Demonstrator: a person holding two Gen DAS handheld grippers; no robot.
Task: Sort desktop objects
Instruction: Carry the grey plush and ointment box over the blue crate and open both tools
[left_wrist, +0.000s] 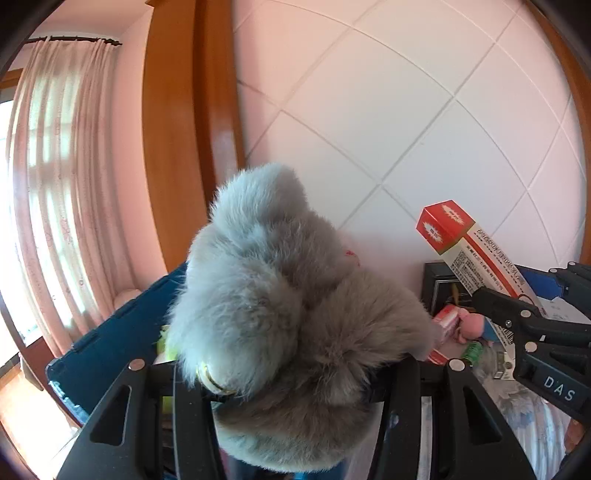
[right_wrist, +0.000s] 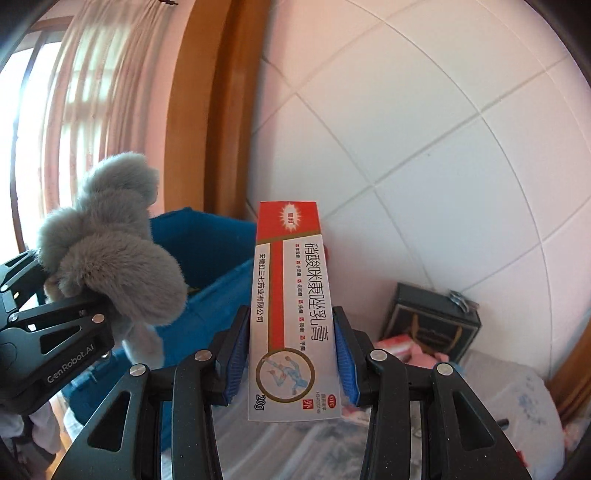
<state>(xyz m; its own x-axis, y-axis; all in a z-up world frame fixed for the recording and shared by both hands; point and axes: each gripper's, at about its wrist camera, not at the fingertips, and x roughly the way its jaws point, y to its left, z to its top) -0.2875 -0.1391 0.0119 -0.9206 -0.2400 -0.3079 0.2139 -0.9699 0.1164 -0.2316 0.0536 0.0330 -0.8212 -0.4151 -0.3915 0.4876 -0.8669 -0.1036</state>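
Meanwhile: one box and one plush toy held aloft, one per hand-held gripper

Right now the right hand-held gripper (right_wrist: 291, 354) is clenched on a single ointment box (right_wrist: 291, 310), its blue pads (right_wrist: 236, 354) pressing the two long sides of the carton near its lower half. The jaws stand narrowed to the box's width. The box's long axis runs along the fingers, its red end pointing up and away toward the tiled wall (right_wrist: 424, 147), its "20g" end nearest the camera. From the left wrist view the same box (left_wrist: 465, 251) leans up and to the left out of the right hand-held gripper (left_wrist: 517, 314).

The left hand-held gripper (left_wrist: 295, 373) is grasping one grey plush toy (left_wrist: 280, 295), which bulges between and over the two fingers and hides the pads, so the jaws stand fairly wide around its soft body. The toy rises upward from the grip, its rounded lobes topmost. In the right wrist view the toy (right_wrist: 107, 243) sits at the left, held up in front of a blue storage bin (right_wrist: 214, 266), with the left hand-held gripper (right_wrist: 74, 325) under it.

Lower down, one dark box (right_wrist: 432, 321) stands against the wall, and pink and red small items (left_wrist: 458, 325) lie on the worktop (right_wrist: 509, 406) beside it, too blurred to count
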